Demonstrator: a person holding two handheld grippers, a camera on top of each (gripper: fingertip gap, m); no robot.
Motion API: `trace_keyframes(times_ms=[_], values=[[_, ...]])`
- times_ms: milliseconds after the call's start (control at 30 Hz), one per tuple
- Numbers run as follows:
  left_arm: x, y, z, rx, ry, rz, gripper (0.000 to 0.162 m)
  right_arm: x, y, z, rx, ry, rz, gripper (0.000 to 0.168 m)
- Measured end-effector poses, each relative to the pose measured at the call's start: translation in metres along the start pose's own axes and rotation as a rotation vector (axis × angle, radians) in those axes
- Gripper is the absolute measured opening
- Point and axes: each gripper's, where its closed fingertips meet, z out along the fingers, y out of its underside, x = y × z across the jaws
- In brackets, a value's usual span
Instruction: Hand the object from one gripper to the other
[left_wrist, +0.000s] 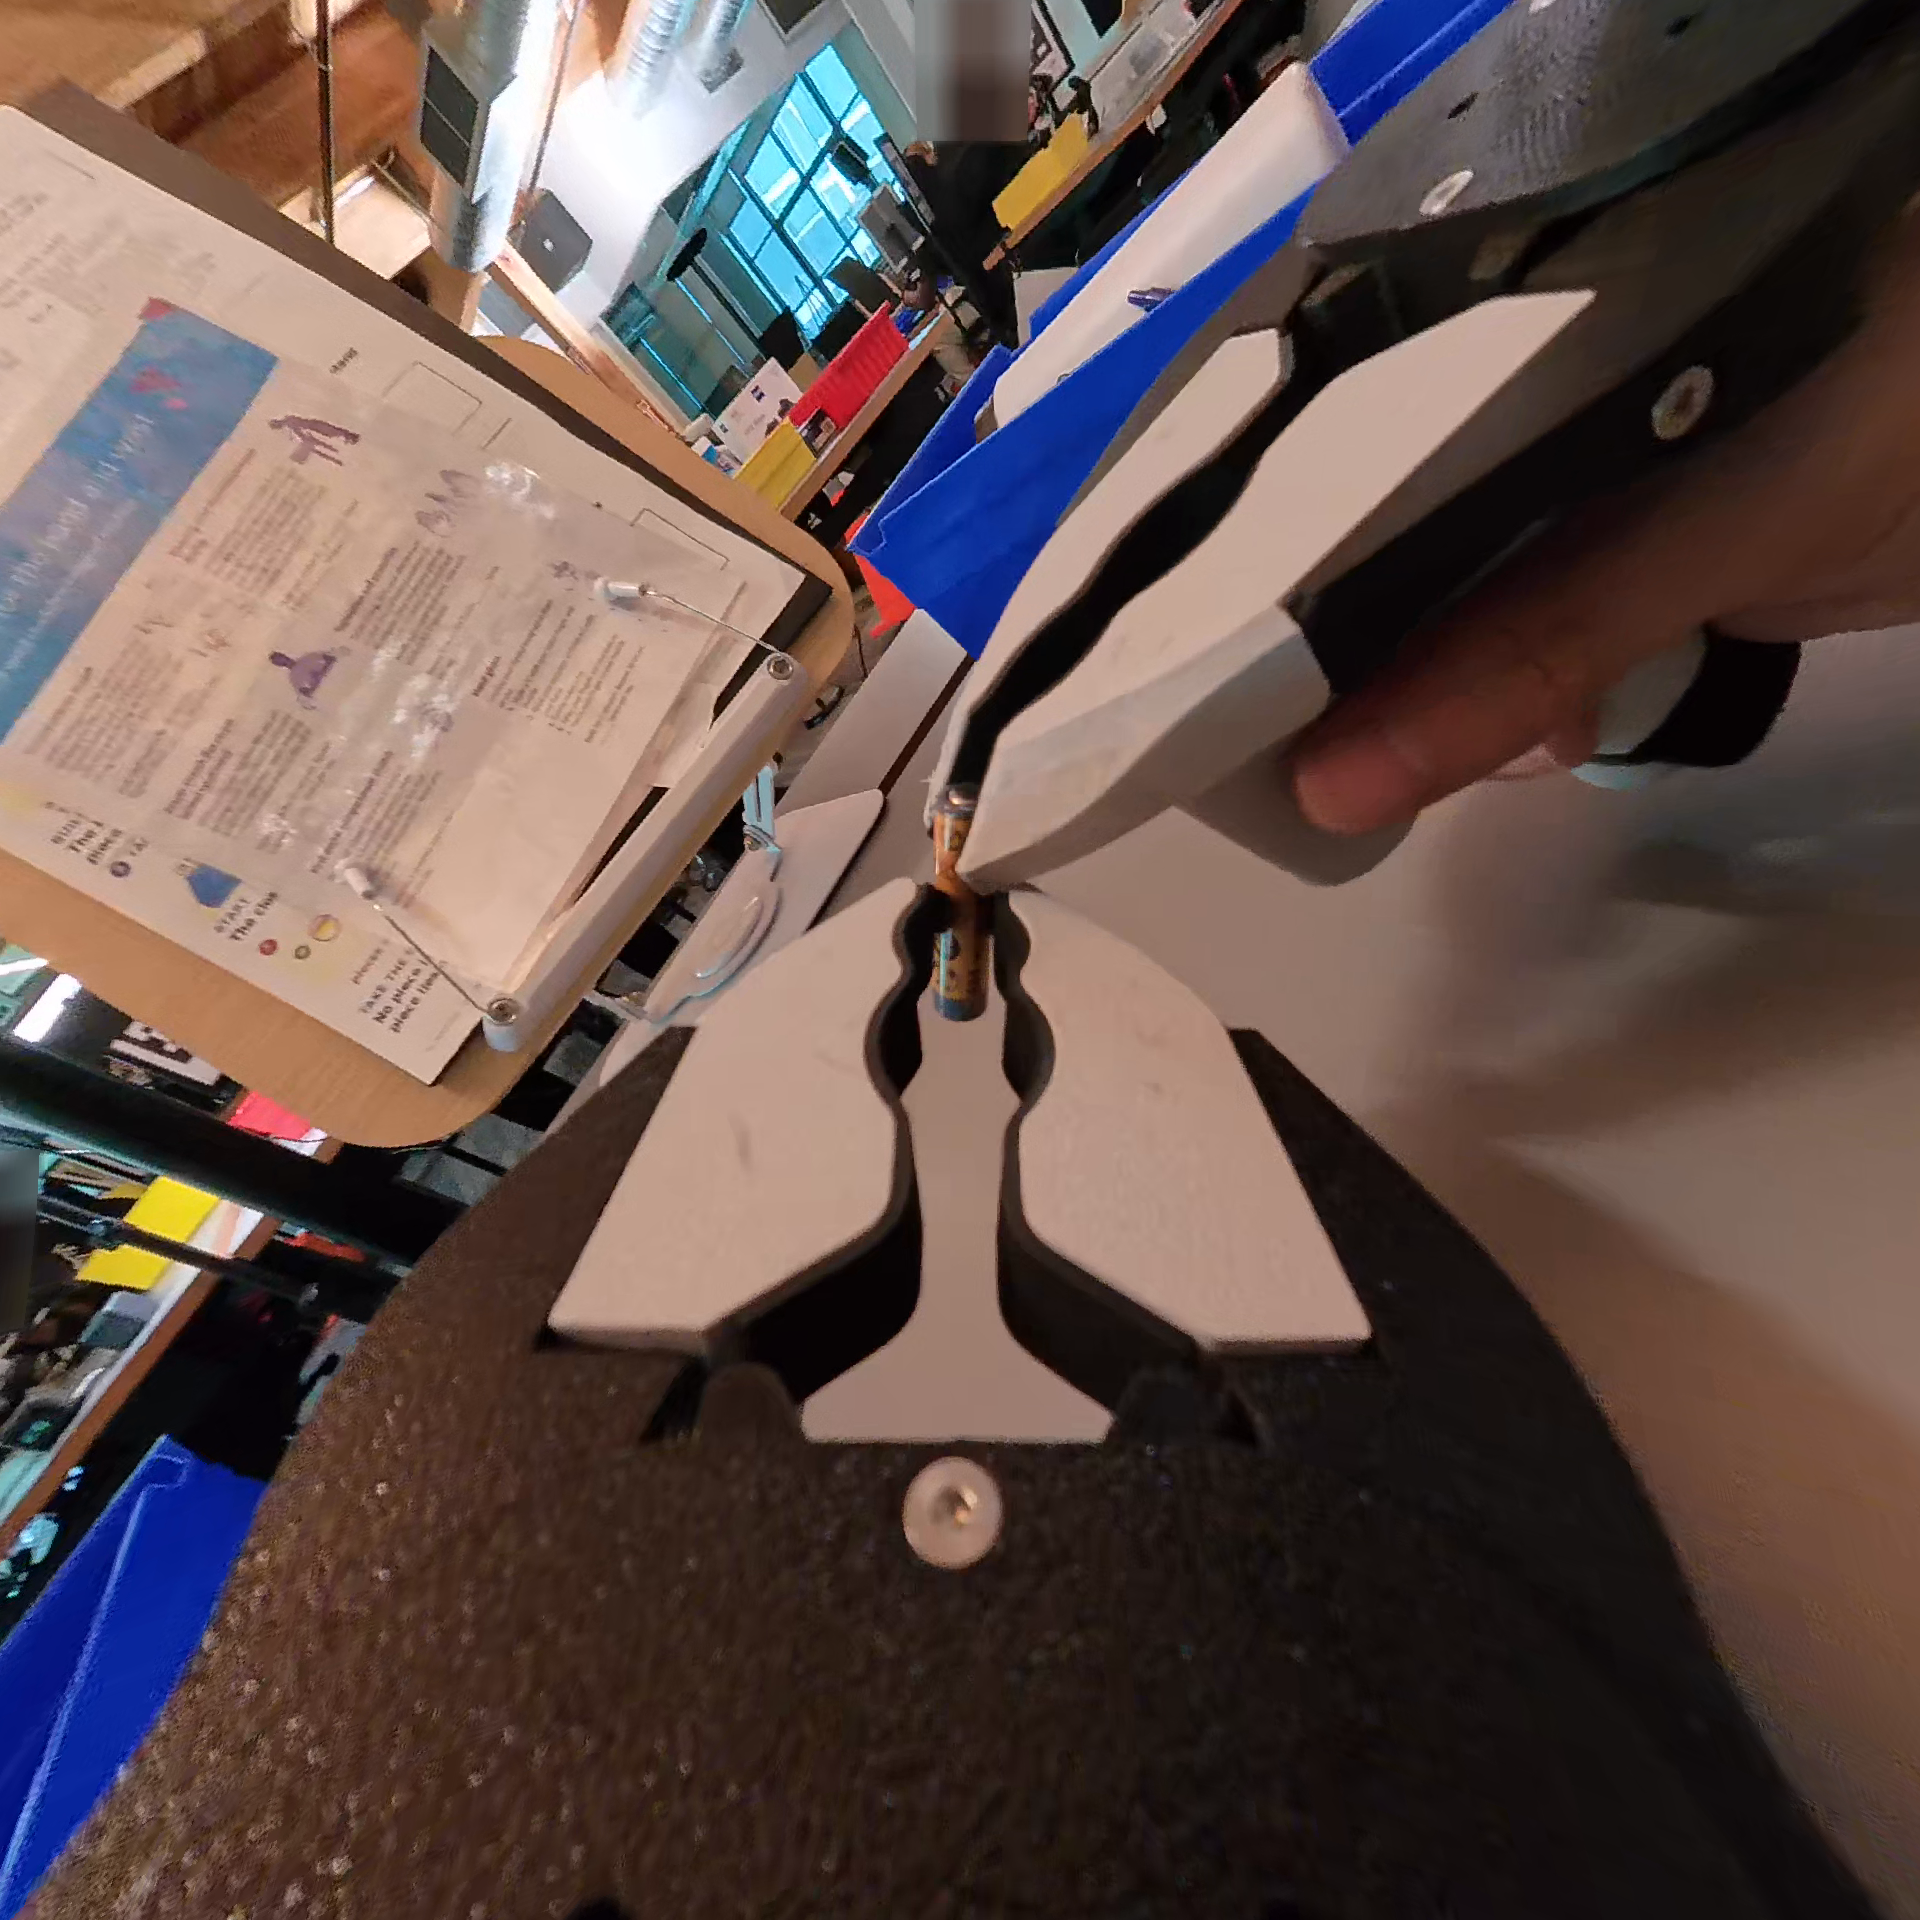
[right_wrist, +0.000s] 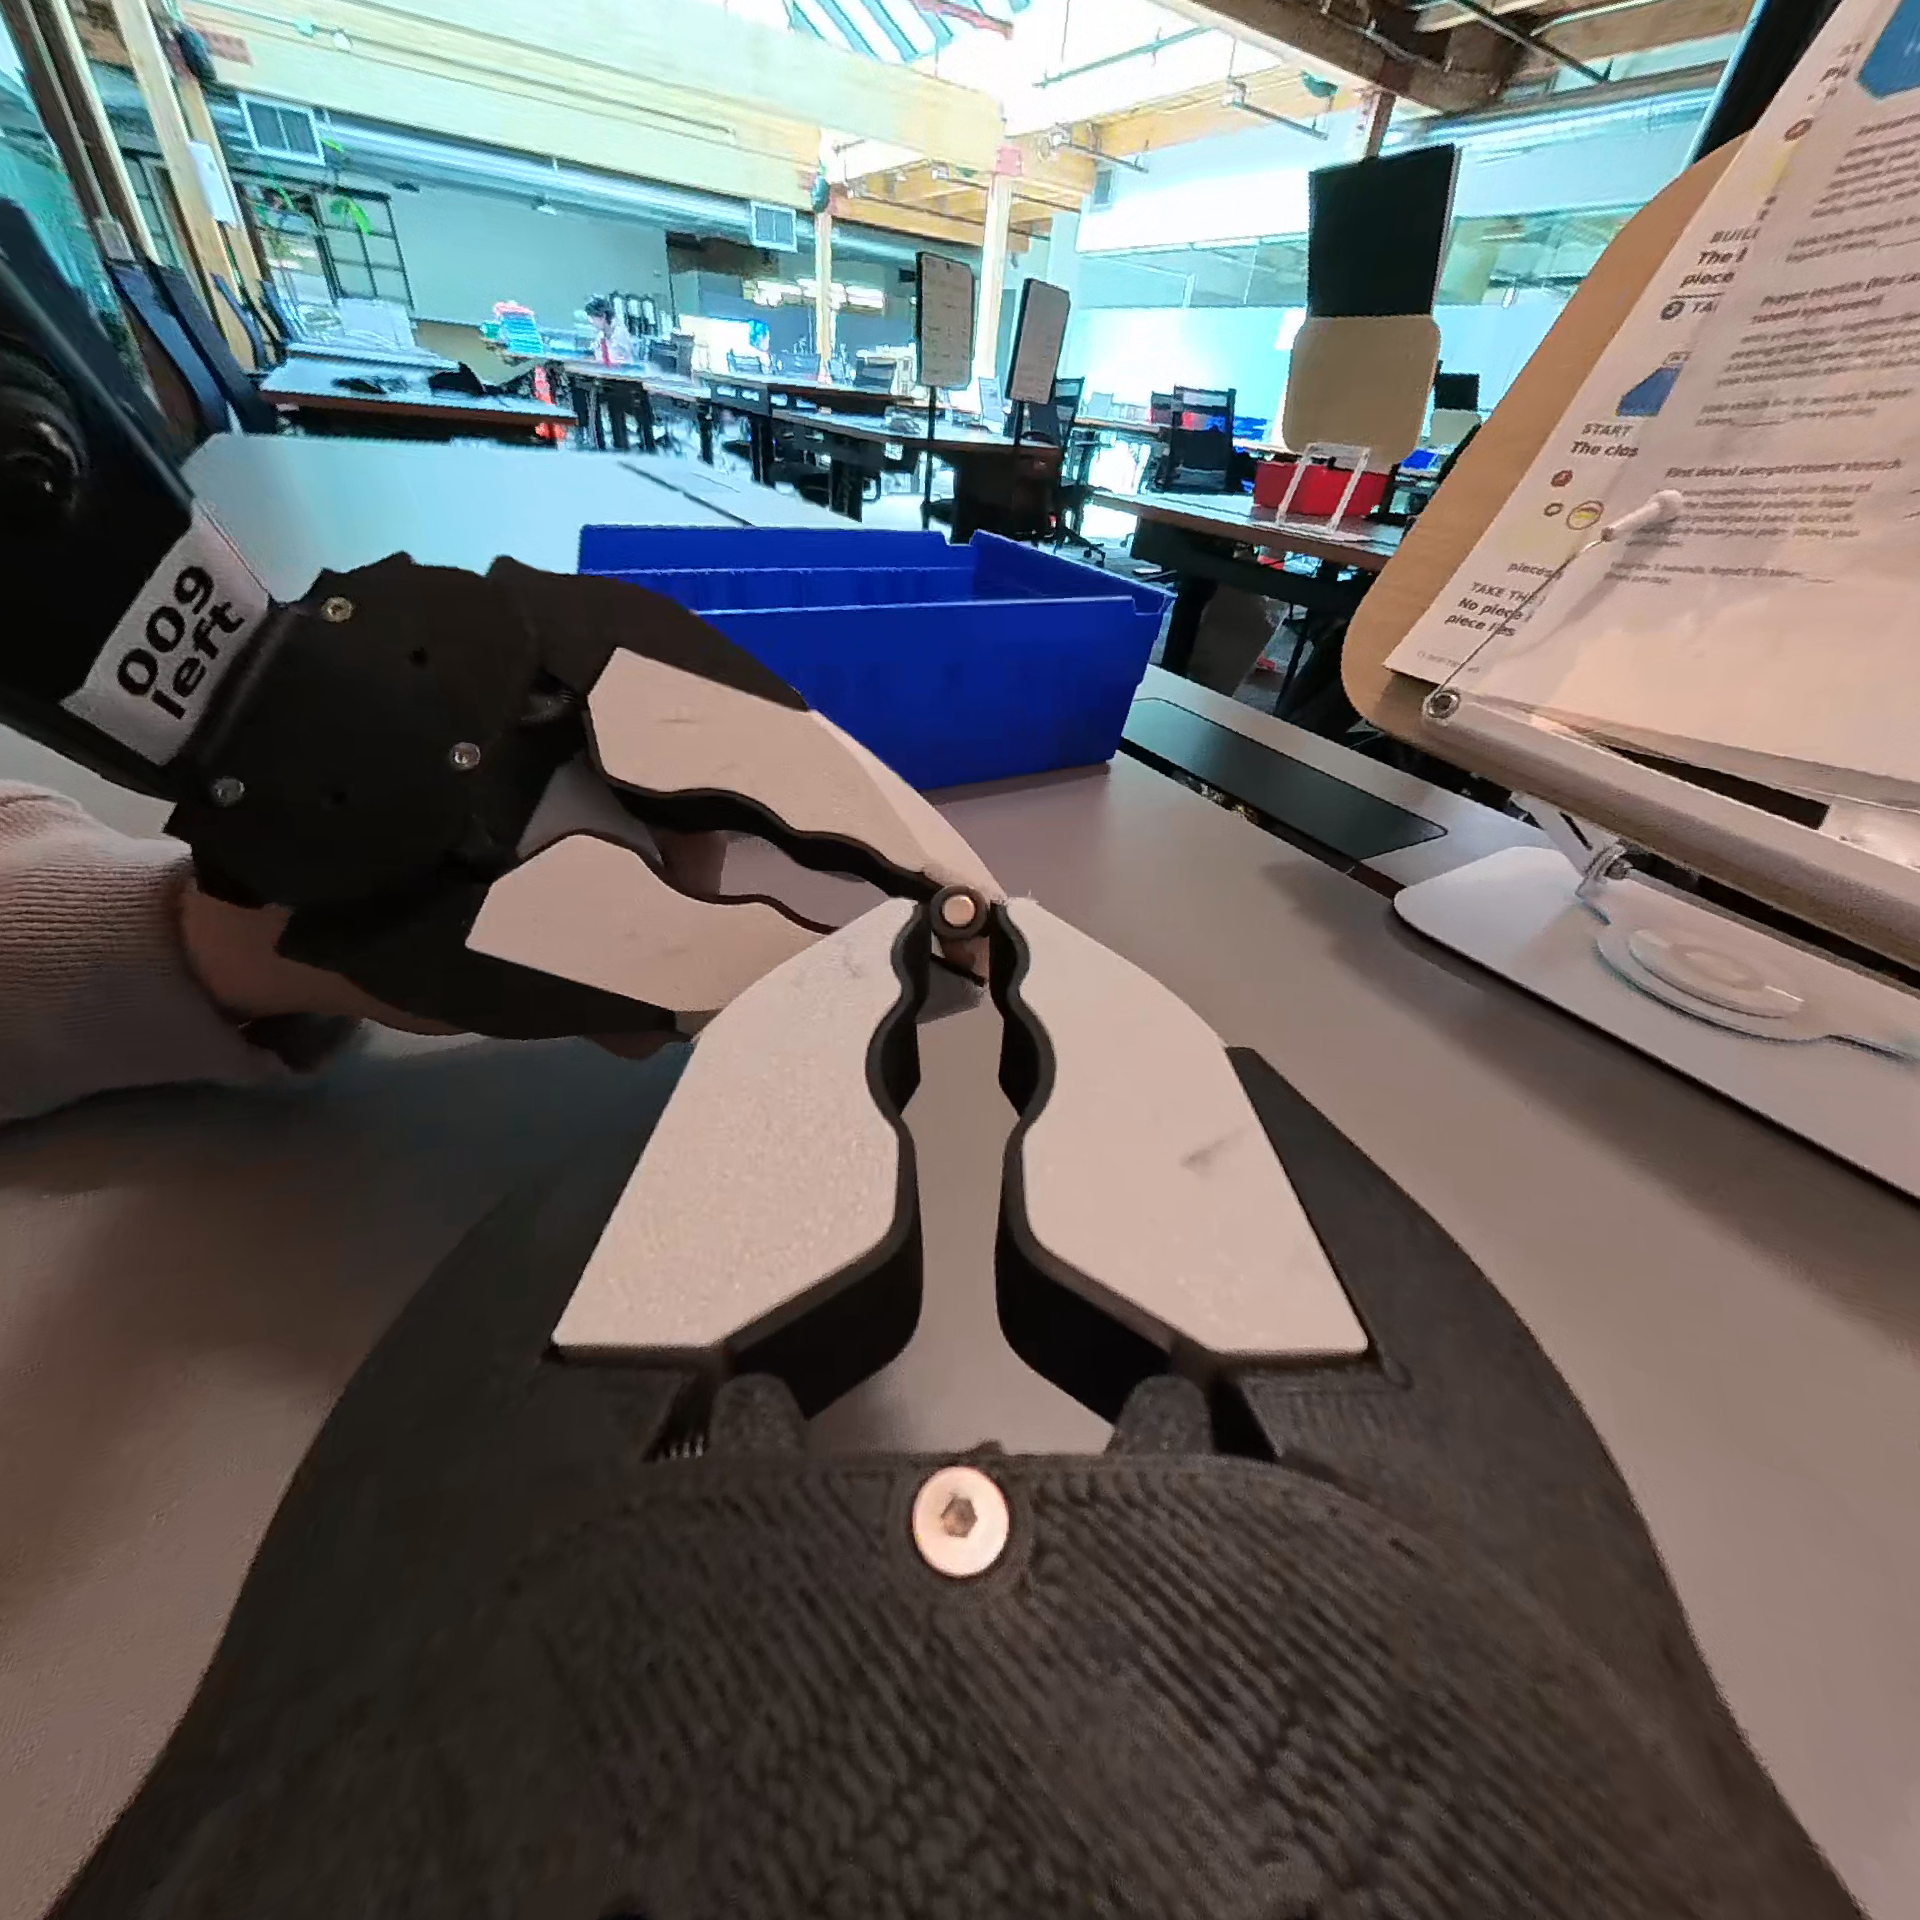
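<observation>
The object is a small battery (left_wrist: 958, 966) with a copper, black and blue wrap. In the left wrist view it stands between the tips of my left gripper (left_wrist: 961, 904), which is shut on its lower part. My right gripper (left_wrist: 951, 831) comes in from the upper right, held by a hand (left_wrist: 1507, 707), with its tips closed on the battery's upper end. In the right wrist view I see the battery's metal end (right_wrist: 958, 912) between the tips of my right gripper (right_wrist: 958, 920). The left gripper (right_wrist: 925, 899) reaches in from the left and meets it at the same spot.
Both grippers hover above a grey table (right_wrist: 1351, 1039). A blue bin (right_wrist: 914, 665) stands just behind them and shows in the left wrist view too (left_wrist: 987, 499). A wooden document stand with papers (right_wrist: 1662, 520) stands at the right on a white base (right_wrist: 1558, 935). The grippers are tip to tip, or close to it.
</observation>
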Motion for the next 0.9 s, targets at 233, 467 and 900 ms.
trace_keyframes(times_ms=[233,467,900], values=[[-0.006,-0.023,-0.012,0.247,0.217,-0.552,0.035,-0.002,-0.038,-0.023,0.264,-0.18,0.134,0.01],[-0.014,-0.05,-0.043,0.514,0.99,-1.552,0.031,-0.016,-0.056,-0.04,0.423,-0.294,0.012,0.01],[0.012,-0.063,-0.056,0.442,1.298,-1.666,0.021,-0.04,-0.04,-0.031,0.326,-0.326,-0.235,0.01]])
